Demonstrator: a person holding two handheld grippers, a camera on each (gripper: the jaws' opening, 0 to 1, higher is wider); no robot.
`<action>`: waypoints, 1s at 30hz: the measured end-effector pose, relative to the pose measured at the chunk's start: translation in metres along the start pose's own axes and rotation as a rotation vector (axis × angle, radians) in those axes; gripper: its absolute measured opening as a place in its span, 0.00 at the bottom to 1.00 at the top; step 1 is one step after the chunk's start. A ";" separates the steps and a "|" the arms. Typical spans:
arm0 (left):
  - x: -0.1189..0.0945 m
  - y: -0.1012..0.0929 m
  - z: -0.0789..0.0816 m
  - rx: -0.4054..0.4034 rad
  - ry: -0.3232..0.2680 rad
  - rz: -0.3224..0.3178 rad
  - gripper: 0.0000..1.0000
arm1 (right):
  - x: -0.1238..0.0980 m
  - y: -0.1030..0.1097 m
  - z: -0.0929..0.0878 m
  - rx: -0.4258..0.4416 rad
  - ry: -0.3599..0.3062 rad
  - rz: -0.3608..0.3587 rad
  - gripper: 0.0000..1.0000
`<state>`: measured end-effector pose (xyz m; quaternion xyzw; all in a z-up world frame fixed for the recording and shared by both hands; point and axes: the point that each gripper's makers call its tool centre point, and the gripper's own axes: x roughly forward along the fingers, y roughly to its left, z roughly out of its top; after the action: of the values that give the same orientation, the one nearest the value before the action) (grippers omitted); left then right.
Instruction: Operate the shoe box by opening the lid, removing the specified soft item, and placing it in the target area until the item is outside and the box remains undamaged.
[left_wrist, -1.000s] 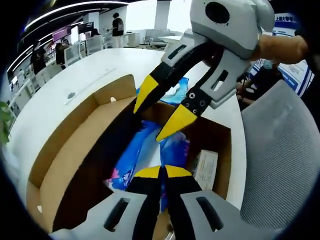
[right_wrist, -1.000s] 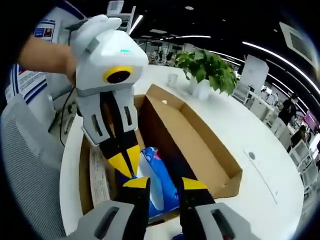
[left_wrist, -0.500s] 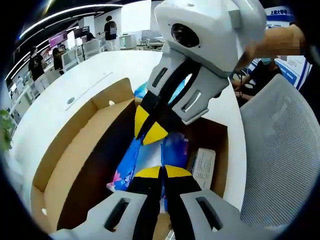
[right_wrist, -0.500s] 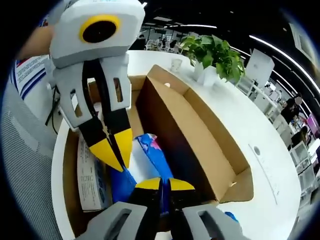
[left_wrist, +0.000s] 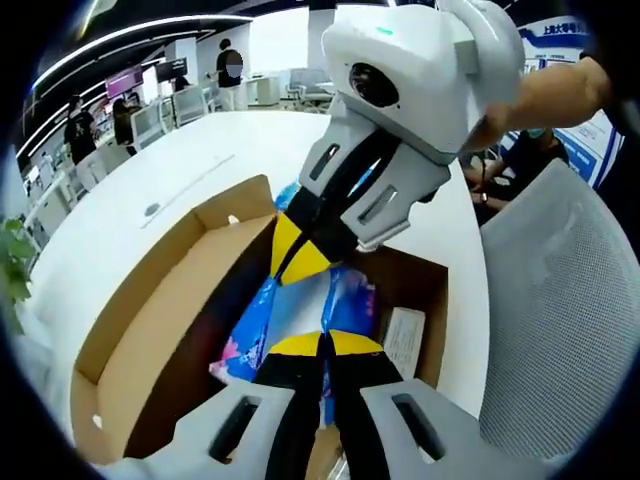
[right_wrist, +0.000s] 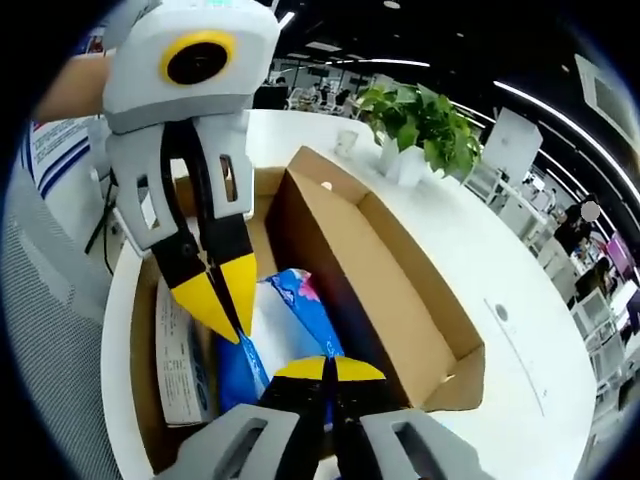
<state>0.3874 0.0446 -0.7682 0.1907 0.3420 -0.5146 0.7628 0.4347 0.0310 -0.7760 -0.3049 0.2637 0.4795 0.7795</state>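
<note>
1. Shoe box (left_wrist: 150, 330) (right_wrist: 400, 300) sits open on the white table (left_wrist: 120, 200) (right_wrist: 520, 290), its lid folded back flat beside the base.
2. Blue soft pack (left_wrist: 255, 320) (right_wrist: 275, 330) lies inside the box base, alongside a white booklet (left_wrist: 405, 340) (right_wrist: 175, 350).
3. Left gripper (left_wrist: 322, 345) (right_wrist: 218, 290) has its yellow-tipped jaws pressed together on the pack's edge.
4. Right gripper (right_wrist: 325, 368) (left_wrist: 300, 255) likewise has its jaws closed, pinching the same pack from the opposite end.
5. Potted plant (right_wrist: 420, 120) stands on the table beyond the box.
6. Grey mesh chair (left_wrist: 560, 330) stands beside the table.
</note>
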 end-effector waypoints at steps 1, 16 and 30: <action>-0.002 0.000 0.001 0.001 -0.001 0.003 0.00 | -0.001 0.000 0.002 0.000 -0.004 -0.001 0.00; -0.029 -0.002 0.022 -0.005 -0.039 0.000 0.00 | -0.022 -0.008 0.030 -0.010 -0.062 -0.022 0.00; -0.045 -0.006 0.055 0.033 -0.073 0.014 0.00 | -0.050 -0.020 0.041 -0.006 -0.103 -0.055 0.00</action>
<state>0.3888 0.0360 -0.6979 0.1865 0.3039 -0.5216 0.7751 0.4372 0.0244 -0.7085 -0.2892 0.2135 0.4737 0.8040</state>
